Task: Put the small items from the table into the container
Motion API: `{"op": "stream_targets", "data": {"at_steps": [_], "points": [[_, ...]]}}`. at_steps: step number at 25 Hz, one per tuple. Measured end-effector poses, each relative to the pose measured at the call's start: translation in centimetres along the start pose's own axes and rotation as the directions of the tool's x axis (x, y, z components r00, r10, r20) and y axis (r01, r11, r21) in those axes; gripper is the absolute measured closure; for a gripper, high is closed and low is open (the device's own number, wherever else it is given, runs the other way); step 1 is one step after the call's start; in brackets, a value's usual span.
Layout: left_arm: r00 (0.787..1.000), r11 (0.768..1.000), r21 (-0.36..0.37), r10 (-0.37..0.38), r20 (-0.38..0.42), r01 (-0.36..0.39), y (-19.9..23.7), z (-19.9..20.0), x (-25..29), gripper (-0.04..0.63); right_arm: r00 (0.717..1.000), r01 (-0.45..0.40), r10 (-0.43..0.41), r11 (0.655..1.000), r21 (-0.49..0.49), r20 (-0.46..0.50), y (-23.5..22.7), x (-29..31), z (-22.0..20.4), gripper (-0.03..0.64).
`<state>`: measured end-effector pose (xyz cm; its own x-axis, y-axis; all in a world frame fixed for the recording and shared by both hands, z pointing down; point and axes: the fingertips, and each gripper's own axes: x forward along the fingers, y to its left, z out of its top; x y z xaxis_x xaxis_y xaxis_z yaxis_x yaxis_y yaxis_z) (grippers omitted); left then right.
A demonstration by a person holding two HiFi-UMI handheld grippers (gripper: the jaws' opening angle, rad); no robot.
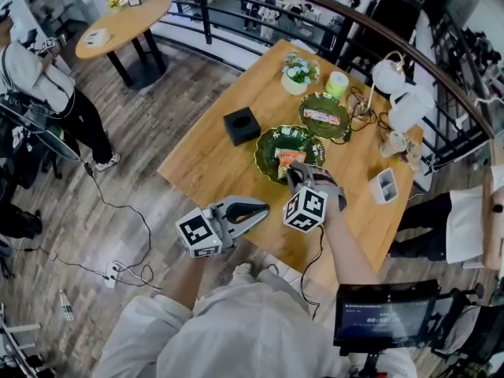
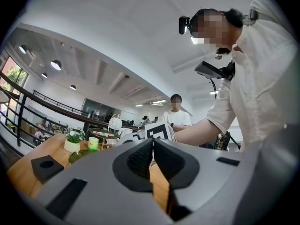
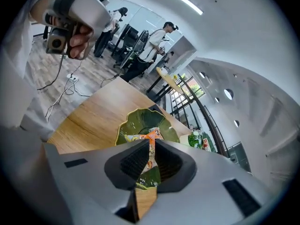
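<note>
Up on the wooden table [image 1: 213, 164], the right gripper [image 1: 297, 172] has its jaws squeezed nearly shut on the orange snack packet [image 1: 288, 157] in the near green plate [image 1: 268, 142], the left gripper [image 1: 263, 209] has its jaws pressed together on nothing, and another packet [image 1: 321, 116] already lies in the far plate [image 1: 309, 107], so the job looks well along.

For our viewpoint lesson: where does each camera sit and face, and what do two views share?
Head view: on the head, steeply down at the table; left gripper, right gripper show.
Left gripper view: on that gripper, facing level; shut jaws, torso.
Right gripper view: on that gripper, tilted down; jaws gripping snack packet.
Head and right gripper views share green dish.
</note>
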<state>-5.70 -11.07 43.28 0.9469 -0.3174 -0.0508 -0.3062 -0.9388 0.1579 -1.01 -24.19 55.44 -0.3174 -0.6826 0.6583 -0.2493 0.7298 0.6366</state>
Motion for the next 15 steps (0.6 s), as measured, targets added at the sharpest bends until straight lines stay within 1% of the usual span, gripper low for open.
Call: {"op": "stream_targets", "data": {"at_steps": [2, 4, 5, 7, 9, 11, 13, 15], "points": [[1.0, 1.0, 0.003, -0.013, 0.002, 0.013, -0.1, 0.2, 0.5, 0.588, 1.0, 0.014, -0.014, 0.999, 0.039, 0.019, -0.4, -0.5, 0.0, 0.598], [1.0, 1.0, 0.006, -0.024, 0.005, 0.024, -0.1, 0.4, 0.9, 0.588, 0.997, 0.038, -0.045, 0.992, 0.123, 0.061, -1.2, -1.6, 0.1, 0.6], [1.0, 1.0, 0.007, -0.03, 0.006, 0.03, -0.1, 0.5, 1.1, 0.588, 0.994, 0.052, -0.069, 0.982, 0.182, 0.088, -1.7, -2.3, 0.1, 0.6], [0.999, 0.999, 0.009, -0.044, 0.007, 0.044, -0.1, 0.6, 1.6, 0.588, 0.981, 0.075, -0.126, 0.946, 0.315, 0.145, -2.5, -4.1, -0.2, 0.6], [0.998, 0.998, 0.013, -0.061, 0.005, 0.061, -0.2, 0.7, 2.2, 0.588, 0.961, 0.074, -0.184, 0.89, 0.45, 0.207, -3.2, -6.4, -0.6, 0.6], [0.997, 0.997, 0.017, -0.08, 0.003, 0.08, -0.5, 0.8, 2.9, 0.588, 0.926, 0.042, -0.248, 0.815, 0.578, 0.283, -3.8, -9.2, -0.8, 0.6], [0.995, 0.995, 0.023, -0.1, 0.001, 0.1, -1.0, 1.0, 3.8, 0.588, 0.878, -0.031, -0.308, 0.726, 0.687, 0.366, -4.2, -12.1, -1.1, 0.6], [0.993, 0.992, 0.032, -0.122, 0.001, 0.121, -1.5, 1.3, 4.7, 0.588, 0.818, -0.142, -0.348, 0.649, 0.748, 0.457, -4.1, -14.9, -1.0, 0.6]]}}
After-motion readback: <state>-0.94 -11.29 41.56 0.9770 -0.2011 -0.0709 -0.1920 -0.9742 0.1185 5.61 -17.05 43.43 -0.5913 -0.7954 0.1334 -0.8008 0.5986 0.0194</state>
